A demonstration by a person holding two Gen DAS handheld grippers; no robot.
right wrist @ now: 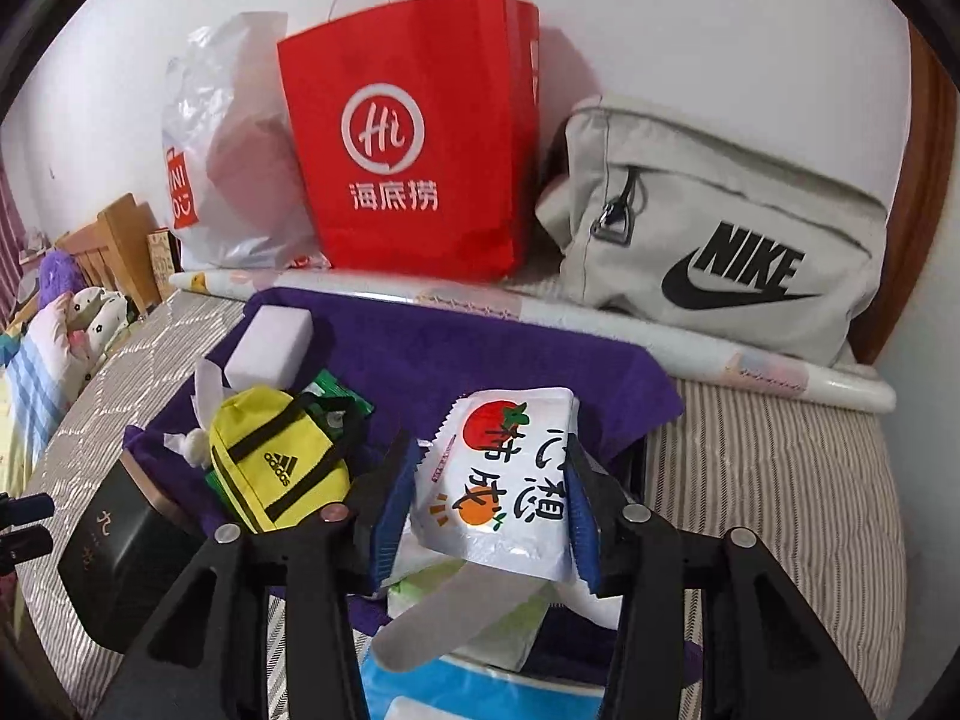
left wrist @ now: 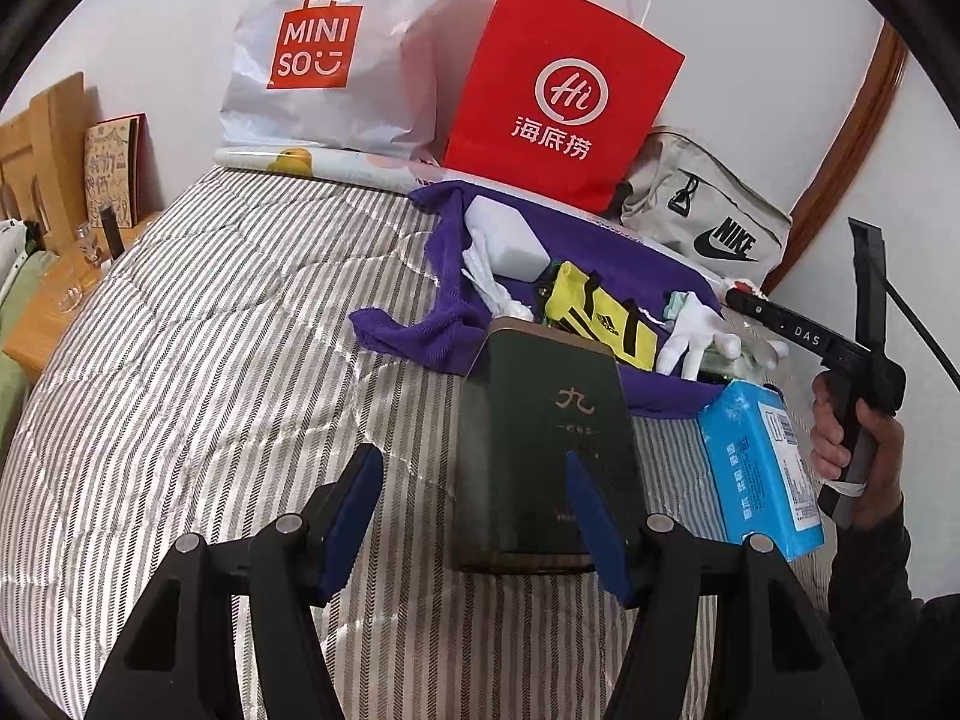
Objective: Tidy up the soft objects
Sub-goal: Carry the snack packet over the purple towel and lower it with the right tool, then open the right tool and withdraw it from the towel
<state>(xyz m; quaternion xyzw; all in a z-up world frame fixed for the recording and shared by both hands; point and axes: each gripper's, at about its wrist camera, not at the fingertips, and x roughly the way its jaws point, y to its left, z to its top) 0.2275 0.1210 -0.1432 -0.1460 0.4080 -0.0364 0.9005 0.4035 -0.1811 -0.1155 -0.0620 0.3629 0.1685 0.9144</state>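
Note:
On the purple towel (right wrist: 450, 348) lie a yellow mini bag (right wrist: 276, 468), a white sponge block (right wrist: 270, 342) and white gloves (left wrist: 690, 330). My right gripper (right wrist: 486, 510) hangs over this pile, its blue pads touching both side edges of a white tissue packet (right wrist: 510, 480) printed with red and orange fruit. My left gripper (left wrist: 477, 525) stands open low over the striped bedcover (left wrist: 210, 360). A dark green box (left wrist: 540, 420) lies just ahead of it; the right finger overlaps the box and the left finger is clear of it. A blue tissue pack (left wrist: 756, 468) lies to the box's right.
Against the wall stand a red paper bag (left wrist: 558, 90), a white plastic bag (left wrist: 324, 54) and a grey Nike bag (right wrist: 720, 252), with a rolled mat (left wrist: 300, 162) in front. A wooden bedside table with glasses (left wrist: 66, 276) is at the left. A hand (left wrist: 858, 438) holds the right gripper.

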